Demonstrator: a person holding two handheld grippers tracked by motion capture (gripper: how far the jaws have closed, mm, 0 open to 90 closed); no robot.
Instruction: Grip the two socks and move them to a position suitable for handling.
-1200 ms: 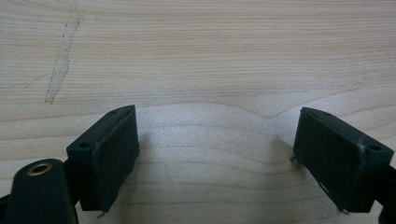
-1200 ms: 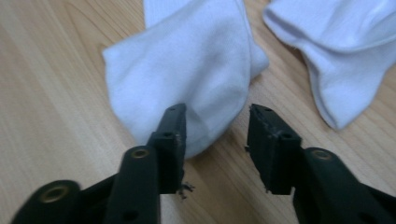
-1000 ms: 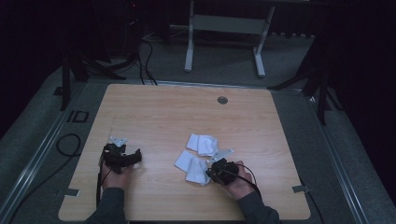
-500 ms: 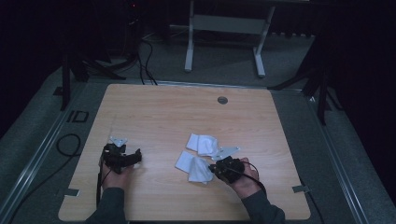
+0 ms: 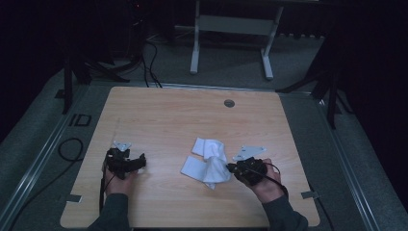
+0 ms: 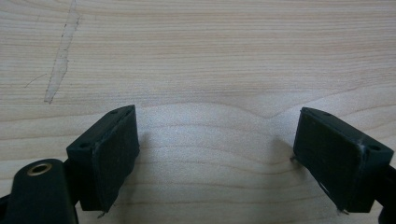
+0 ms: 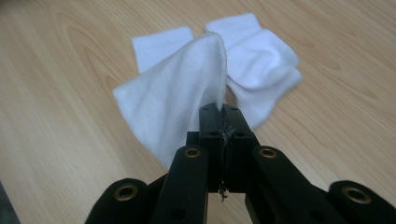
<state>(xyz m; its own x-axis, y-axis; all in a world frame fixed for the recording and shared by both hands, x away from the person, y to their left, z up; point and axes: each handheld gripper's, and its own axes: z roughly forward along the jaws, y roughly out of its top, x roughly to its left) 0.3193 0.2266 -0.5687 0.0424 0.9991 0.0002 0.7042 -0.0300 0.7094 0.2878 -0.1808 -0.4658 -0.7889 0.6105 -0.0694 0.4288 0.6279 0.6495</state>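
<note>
Wood table (image 5: pixel 159 115), dark room behind. White cloth (image 5: pixel 208 161) lies crumpled near-centre, slightly right. Right gripper (image 7: pixel 222 111) is clenched on the cloth's near-right edge, lifting that corner off the surface. Left gripper (image 6: pixel 215 140) sits at near left, jaws spread wide over bare wood, well apart from cloth.

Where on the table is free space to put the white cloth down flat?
Bare wood lies between the left gripper and the white cloth, and across the far half of the table up to the round grommet. It is crowded around the right gripper, which pinches the cloth.
</note>
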